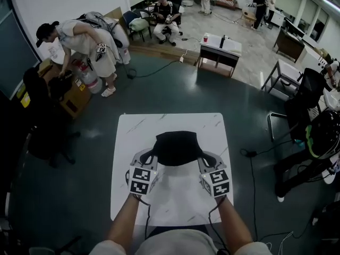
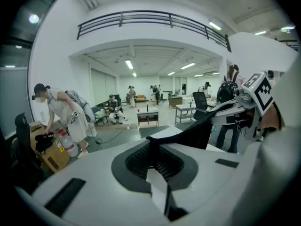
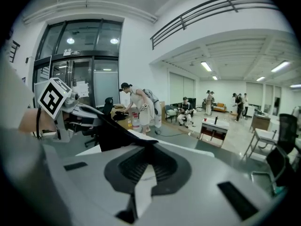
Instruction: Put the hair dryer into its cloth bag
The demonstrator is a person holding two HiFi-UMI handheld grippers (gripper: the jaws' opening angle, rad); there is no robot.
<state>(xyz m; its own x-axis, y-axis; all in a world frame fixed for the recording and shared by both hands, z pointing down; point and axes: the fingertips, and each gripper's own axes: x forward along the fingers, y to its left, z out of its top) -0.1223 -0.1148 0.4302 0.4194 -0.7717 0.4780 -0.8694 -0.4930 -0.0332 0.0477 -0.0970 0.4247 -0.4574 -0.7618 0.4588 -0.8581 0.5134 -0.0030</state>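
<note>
**Together, two grippers hold a black cloth bag over a white table**

At the upper left of the head view a person (image 1: 79, 39) bends over cardboard boxes (image 1: 74, 97) by the wall. A black chair (image 1: 37, 97) stands just below them in the frame.

In the lower middle a white table (image 1: 133, 132) stands on the dark floor (image 1: 85, 158). The left gripper (image 1: 151, 154) reaches in over the table's left half. Its own view shows the jaws closed tight on a fold at the bag's edge, with the dark cloth running from the pads toward the upper right of that frame.

The bag (image 1: 178, 149) sits at the centre of the head view, spread between the two grippers over the middle of the table. Its top edge bows away from the camera and its two near corners are pinched. Whether its underside touches the tabletop cannot be told, and what it holds cannot be made out.

The right gripper (image 1: 204, 156) comes in over the table's right half, mirroring the other. In its own view the jaws are also closed on the bag's edge, and the cloth leads off to the left of that frame.

Toward the top of the head view a seated person (image 1: 166, 20) faces the camera. To the right of them a small table (image 1: 220, 47) carries a red cup (image 1: 206, 37). A black cable (image 1: 252, 179) trails over the floor just right of the white table, and an office chair (image 1: 311, 89) stands near the right edge.
</note>
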